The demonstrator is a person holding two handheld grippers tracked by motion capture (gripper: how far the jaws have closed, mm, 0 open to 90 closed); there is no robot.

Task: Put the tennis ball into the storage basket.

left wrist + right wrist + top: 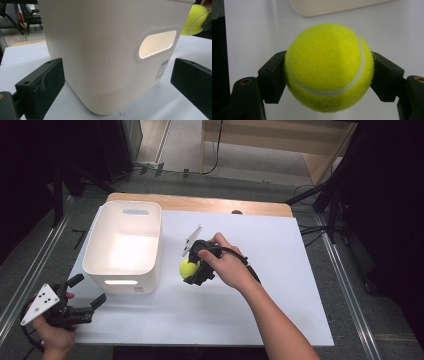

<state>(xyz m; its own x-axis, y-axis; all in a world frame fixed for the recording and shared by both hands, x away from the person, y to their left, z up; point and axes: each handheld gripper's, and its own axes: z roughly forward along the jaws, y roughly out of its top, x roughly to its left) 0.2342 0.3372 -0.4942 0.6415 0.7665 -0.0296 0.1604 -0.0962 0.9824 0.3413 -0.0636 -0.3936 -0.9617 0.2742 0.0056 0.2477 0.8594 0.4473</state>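
A: Ball [329,67], yellow tennis one, sits squeezed between the jaws of the right gripper [196,267], middle of the high view, just right of the white bin [123,245].

B: Lifted or on the table [280,270]?

A: Looks lifted a little; the right gripper view has white surface beneath it. Held that close to the bin's wall, I'd judge it's headed inside.

B: And the other hand?

A: Left gripper [85,302] waits at the lower left, jaws spread wide and holding nothing, aimed at the bin's handle slot [157,43], perhaps ready to steady it.
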